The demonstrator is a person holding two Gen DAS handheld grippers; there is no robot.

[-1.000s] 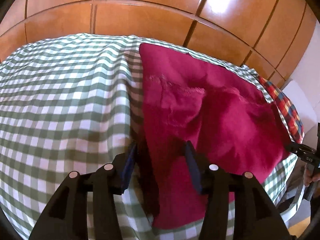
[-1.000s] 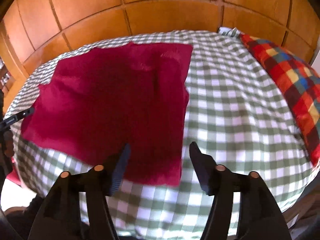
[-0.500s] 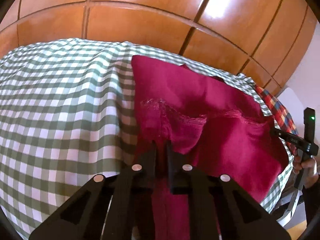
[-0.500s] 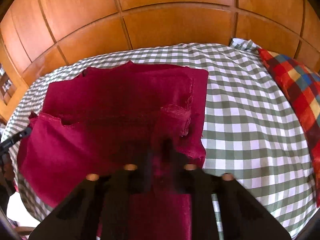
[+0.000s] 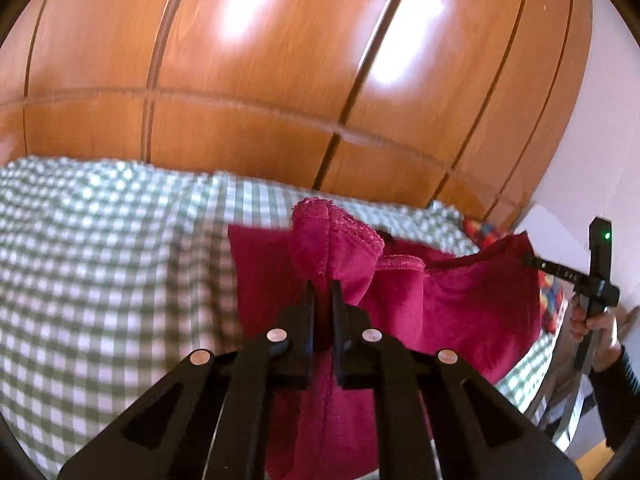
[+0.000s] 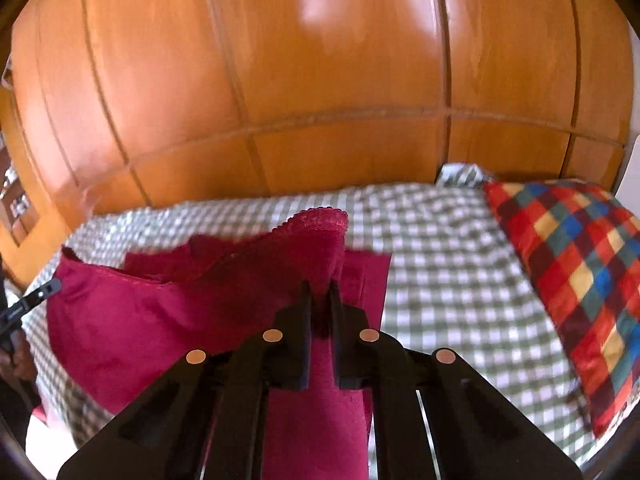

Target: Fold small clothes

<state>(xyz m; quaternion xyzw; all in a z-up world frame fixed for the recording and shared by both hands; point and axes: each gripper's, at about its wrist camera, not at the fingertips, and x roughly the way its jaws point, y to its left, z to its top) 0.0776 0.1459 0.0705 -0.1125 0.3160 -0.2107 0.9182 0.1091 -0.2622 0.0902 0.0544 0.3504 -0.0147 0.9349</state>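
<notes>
A crimson red cloth point(image 5: 440, 304) lies on a bed with a green-and-white checked cover point(image 5: 100, 272). My left gripper point(image 5: 323, 286) is shut on its near left corner and holds that corner up off the bed. My right gripper point(image 6: 320, 288) is shut on the near right corner of the same cloth point(image 6: 132, 320) and holds it up too. The near edge hangs stretched between both grippers; the far part rests on the cover point(image 6: 440, 264). In the left wrist view the right gripper point(image 5: 532, 260) pinches the other end.
A wooden panelled wall point(image 5: 280, 100) stands right behind the bed. A multicoloured checked pillow point(image 6: 572, 280) lies at the right end of the bed. A person's hand point(image 5: 592, 320) holds the right gripper handle at the bed's edge.
Both grippers went from open above the flat cloth to shut on its near corners, then rose and tilted up, lifting the near edge off the bed.
</notes>
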